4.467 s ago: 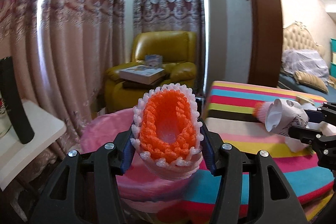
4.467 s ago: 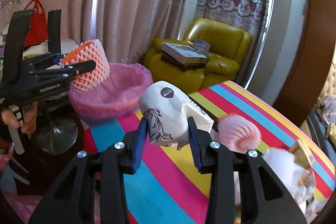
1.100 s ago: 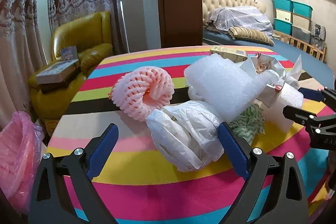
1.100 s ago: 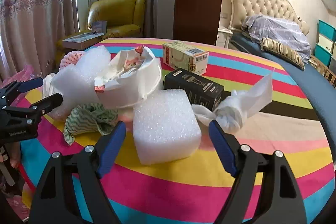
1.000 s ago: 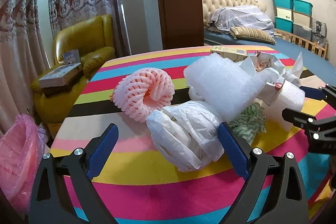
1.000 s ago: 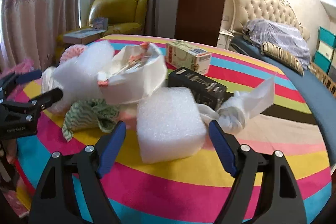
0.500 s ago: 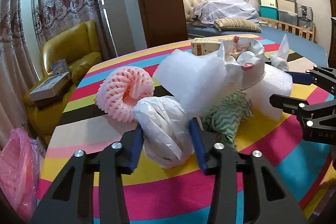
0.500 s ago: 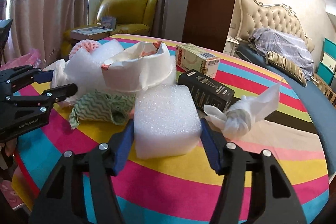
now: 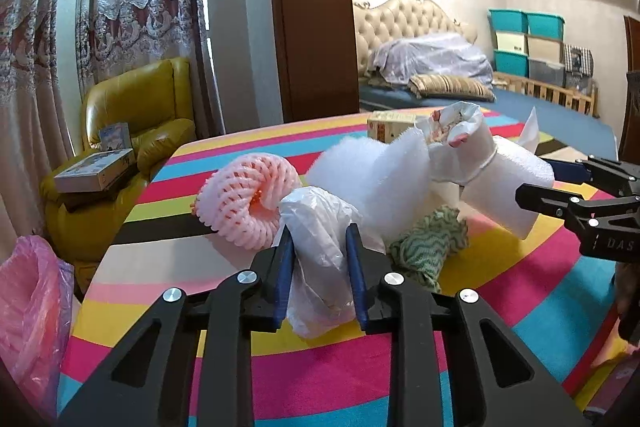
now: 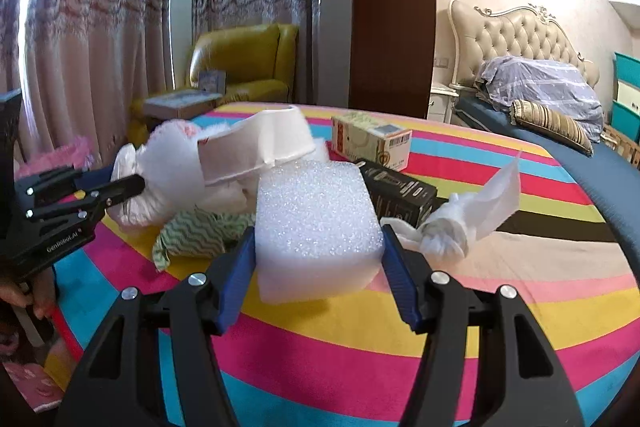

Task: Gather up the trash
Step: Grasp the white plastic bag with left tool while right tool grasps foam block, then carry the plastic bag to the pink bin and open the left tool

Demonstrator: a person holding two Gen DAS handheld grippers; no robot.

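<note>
My left gripper [image 9: 320,251] is shut on a crumpled white plastic bag [image 9: 320,247] lying on the striped tablecloth [image 9: 280,367]. My right gripper [image 10: 316,247] is shut on a white foam block [image 10: 316,223], which is lifted slightly off the cloth. The right gripper also shows at the right of the left wrist view [image 9: 576,187]. The left gripper shows at the left of the right wrist view [image 10: 116,183]. A pink bin bag [image 9: 28,311] hangs by the table's left edge.
On the table lie a pink foam fruit net [image 9: 244,207], a bubble-wrap roll [image 9: 372,175], a white paper bowl [image 10: 256,143], a green-patterned cloth [image 10: 196,231], a black box [image 10: 396,191], a small carton [image 10: 372,139] and a twisted tissue [image 10: 464,219]. A yellow armchair [image 9: 128,123] stands behind.
Both grippers dropped earlier trash, came to the table pile open, then closed: the left on the plastic bag, the right on the foam block, which has since lifted slightly.
</note>
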